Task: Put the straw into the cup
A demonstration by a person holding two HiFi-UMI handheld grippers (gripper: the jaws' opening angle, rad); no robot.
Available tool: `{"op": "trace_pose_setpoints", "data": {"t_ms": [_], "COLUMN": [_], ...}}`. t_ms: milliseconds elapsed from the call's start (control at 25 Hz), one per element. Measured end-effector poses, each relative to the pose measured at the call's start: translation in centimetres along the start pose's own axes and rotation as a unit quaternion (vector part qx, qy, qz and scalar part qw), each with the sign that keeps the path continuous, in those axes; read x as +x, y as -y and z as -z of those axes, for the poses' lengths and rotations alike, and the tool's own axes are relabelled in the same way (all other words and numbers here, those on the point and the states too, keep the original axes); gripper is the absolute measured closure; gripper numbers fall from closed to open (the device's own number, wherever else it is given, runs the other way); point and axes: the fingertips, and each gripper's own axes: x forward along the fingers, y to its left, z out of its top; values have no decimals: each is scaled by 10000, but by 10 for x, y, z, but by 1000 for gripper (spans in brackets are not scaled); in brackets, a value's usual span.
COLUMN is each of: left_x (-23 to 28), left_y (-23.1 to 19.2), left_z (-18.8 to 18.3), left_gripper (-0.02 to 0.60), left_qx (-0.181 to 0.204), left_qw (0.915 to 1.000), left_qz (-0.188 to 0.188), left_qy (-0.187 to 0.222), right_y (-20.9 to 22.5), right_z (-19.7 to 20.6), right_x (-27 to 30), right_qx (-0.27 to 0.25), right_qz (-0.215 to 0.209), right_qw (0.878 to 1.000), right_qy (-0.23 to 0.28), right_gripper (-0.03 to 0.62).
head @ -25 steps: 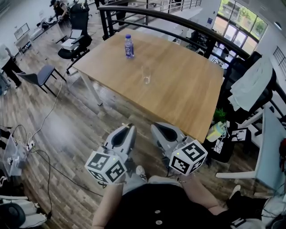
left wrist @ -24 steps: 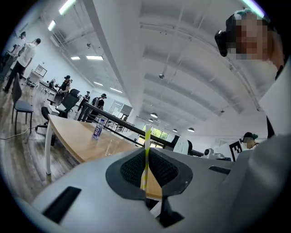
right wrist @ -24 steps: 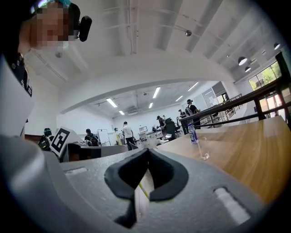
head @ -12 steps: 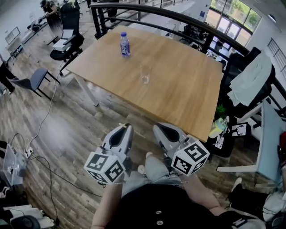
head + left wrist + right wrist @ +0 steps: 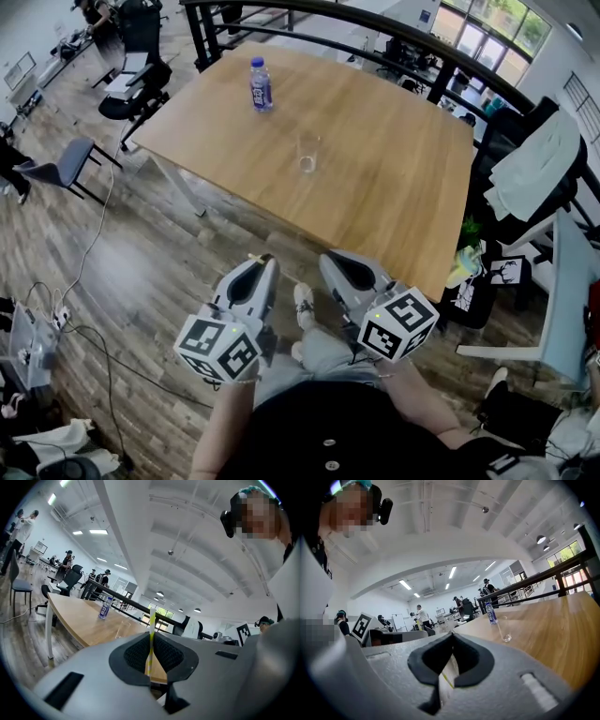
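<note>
Short of the table, left tool tight around straw, right tool around white strip; bottle label illegible.

Open tabletop around the cup, bottle well apart behind.

**Left gripper, jaws closed on straw**

Yellow-and-white straw: pinched upright between the dark ribbed pads, its upper end standing clear above the jaws. Wooden table: beyond the gripper, running away to the left. Clear cup: on the table, empty, nearer the gripper. Water bottle, blue label: upright, farther along the table past the cup, apart from it. Grey chair: on the floor off the table's left end.
</note>
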Motion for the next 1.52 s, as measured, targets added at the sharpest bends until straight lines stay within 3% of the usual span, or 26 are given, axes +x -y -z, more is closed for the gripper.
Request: {"op": "trace_pose_setpoints", "data": {"t_ms": [960, 1520], "left_x": [183, 268], "left_y": [-94, -113], "left_z": [-94, -117], "left_gripper": [543, 543], "left_qx": [124, 97], "left_qw": [9998, 9998], "left_qz": [152, 189], "left_qy": [19, -51], "right_y": [140, 206], "right_z": [-89, -113], "right_x": [159, 188], "right_qx": [6, 203], "right_qz": [-118, -81], "right_qw": [9998, 9995], "right_qy": [188, 211], "right_gripper": [595, 595]}}
